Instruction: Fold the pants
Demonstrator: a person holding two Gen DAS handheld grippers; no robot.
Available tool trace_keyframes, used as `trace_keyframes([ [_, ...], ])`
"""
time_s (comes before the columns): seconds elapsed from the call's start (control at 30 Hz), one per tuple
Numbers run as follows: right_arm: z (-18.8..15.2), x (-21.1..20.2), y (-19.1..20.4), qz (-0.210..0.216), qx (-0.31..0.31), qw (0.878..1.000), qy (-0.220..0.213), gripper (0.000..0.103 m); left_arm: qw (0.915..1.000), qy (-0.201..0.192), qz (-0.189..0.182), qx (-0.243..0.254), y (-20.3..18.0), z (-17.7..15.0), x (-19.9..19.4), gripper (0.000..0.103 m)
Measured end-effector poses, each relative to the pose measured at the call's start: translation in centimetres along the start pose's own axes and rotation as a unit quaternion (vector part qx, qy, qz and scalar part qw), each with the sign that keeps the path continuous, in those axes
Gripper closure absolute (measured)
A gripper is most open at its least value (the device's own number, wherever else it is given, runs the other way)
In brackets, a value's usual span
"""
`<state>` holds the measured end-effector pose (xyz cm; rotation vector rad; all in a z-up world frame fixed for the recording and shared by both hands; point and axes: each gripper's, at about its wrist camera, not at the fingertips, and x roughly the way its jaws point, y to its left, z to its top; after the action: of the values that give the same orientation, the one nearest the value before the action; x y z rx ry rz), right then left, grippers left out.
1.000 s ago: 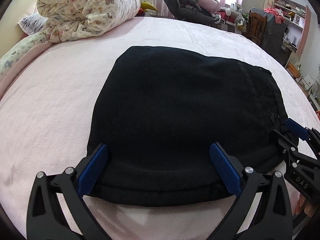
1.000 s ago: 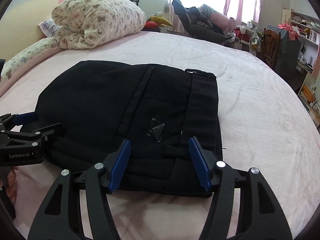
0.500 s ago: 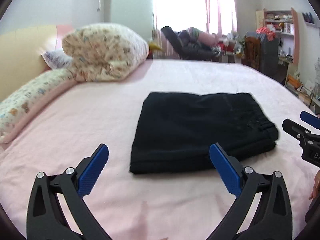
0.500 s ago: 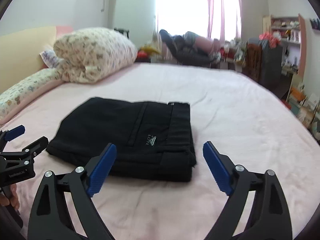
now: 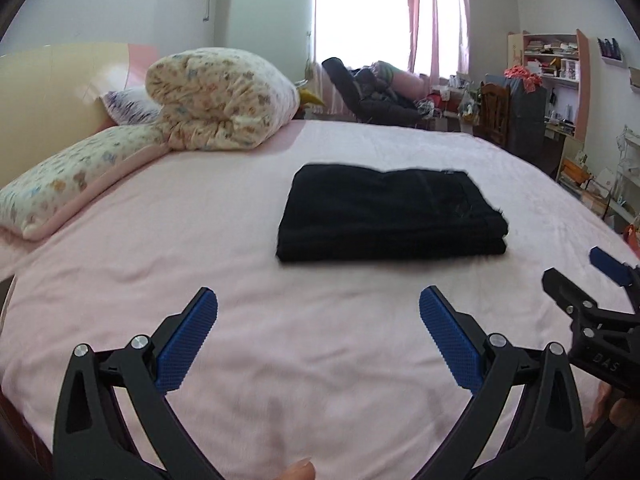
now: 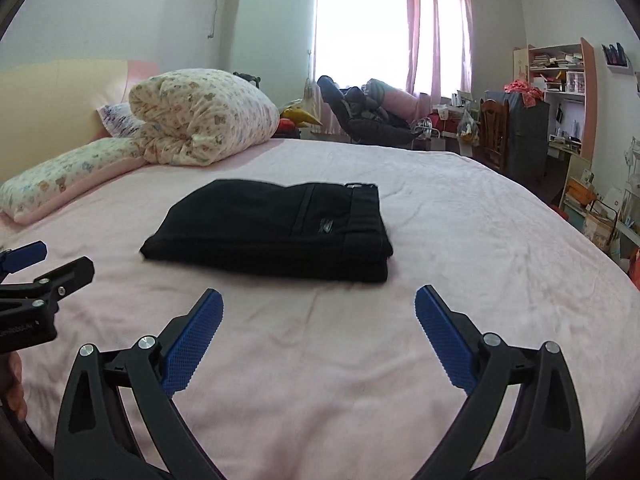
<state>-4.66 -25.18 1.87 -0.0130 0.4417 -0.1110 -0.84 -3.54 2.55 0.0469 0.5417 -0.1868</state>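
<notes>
Pants (image 5: 390, 214) lie folded into a thick black rectangle on the pink bed (image 5: 280, 360), well apart from both grippers; in the right wrist view a small pale logo and a seam show on the top layer, but the logo is too small to read; how many layers are stacked cannot be counted from the dark front edge.

Left gripper (image 5: 318, 334) has its jaws spread wide over bare sheet, nothing between the blue pads (image 5: 188, 344); right gripper (image 6: 318, 336) is likewise spread, its jaws opening at this moment, with only sheet between them; its pads (image 6: 446, 338) touch nothing.

Each gripper appears at the edge of the other's view only in part; the right one is cut off by the frame at the right of the left wrist view, the left one at the left of the right wrist view.

A fingertip (image 5: 300, 470) pokes in at the bottom edge, the rest of the hand hidden; a rolled quilt (image 5: 220, 100) and a long pillow (image 5: 72, 184) sit at the head of the bed; the window (image 5: 360, 12) is blown out white; the cluttered shelves (image 5: 554, 80) at far right are too small to make out.
</notes>
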Motion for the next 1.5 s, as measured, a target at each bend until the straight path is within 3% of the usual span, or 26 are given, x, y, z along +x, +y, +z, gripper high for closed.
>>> trace_keyframes([
  [0.2, -1.3, 0.1, 1.2, 0.005, 0.000, 1.000, 0.014, 0.004, 0.9992, 0.032, 0.014, 0.019, -0.3, -2.3, 1.4, 0.002],
  [0.37, -2.1, 0.2, 1.7, 0.002, -0.002, 1.000, 0.020, 0.004, 0.9986, 0.032, 0.013, 0.040, -0.7, -3.1, 1.9, 0.002],
  [0.7, -2.8, 0.4, 2.1, -0.011, -0.007, 1.000, 0.022, 0.004, 0.9988, 0.045, -0.004, 0.018, -0.2, -3.0, 2.8, 0.002],
  [1.2, -3.0, 0.7, 1.7, -0.026, -0.005, 0.999, 0.024, 0.004, 0.9976, 0.050, 0.007, 0.048, -1.0, -3.1, 3.2, 0.002],
  [1.5, -3.1, 0.7, 1.7, -0.023, -0.007, 0.999, 0.023, 0.004, 0.9982, 0.046, 0.022, 0.032, -0.5, -3.0, 2.9, 0.002],
])
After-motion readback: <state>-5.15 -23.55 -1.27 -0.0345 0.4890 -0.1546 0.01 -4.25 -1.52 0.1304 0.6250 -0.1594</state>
